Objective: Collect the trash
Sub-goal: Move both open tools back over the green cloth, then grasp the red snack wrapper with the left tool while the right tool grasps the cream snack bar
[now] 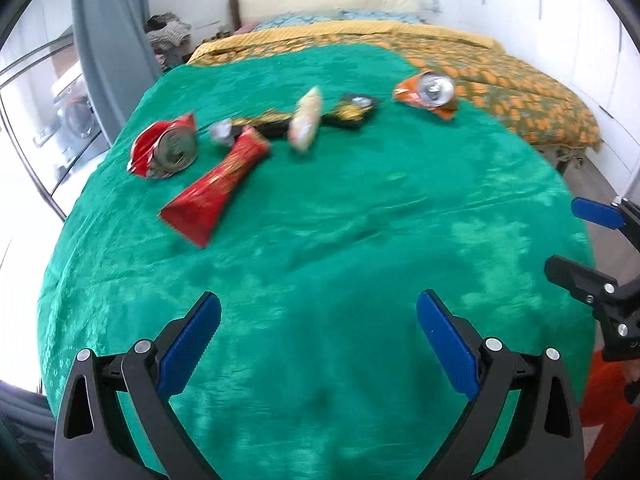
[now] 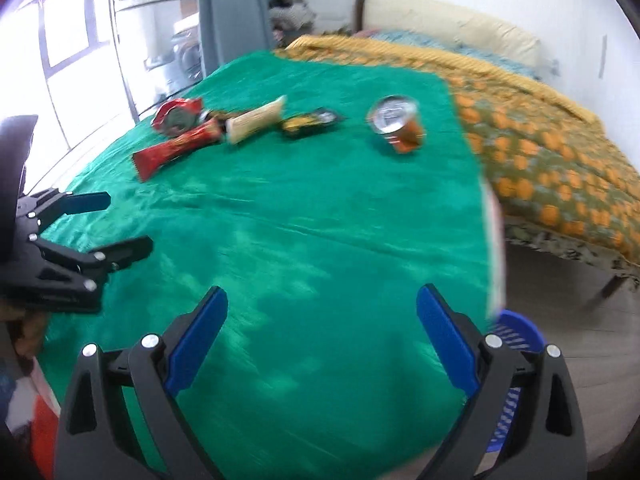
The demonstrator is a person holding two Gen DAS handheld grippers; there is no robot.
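Looks like barely anything is collected so far. Both grippers, left gripper (image 1: 318, 320) and right gripper (image 2: 322, 316), hang over the near end of the green cloth (image 1: 320, 240) with jaws spread wide and nothing in them. All the trash sits well ahead: a crushed red can (image 1: 166, 152), a red wrapper (image 1: 216, 192), a pale packet (image 1: 306, 118), a dark wrapper (image 1: 354, 108) and an orange can (image 2: 398, 124). That blue thing (image 2: 516, 336) by the cloth's edge might be a bin; too blurry to say.
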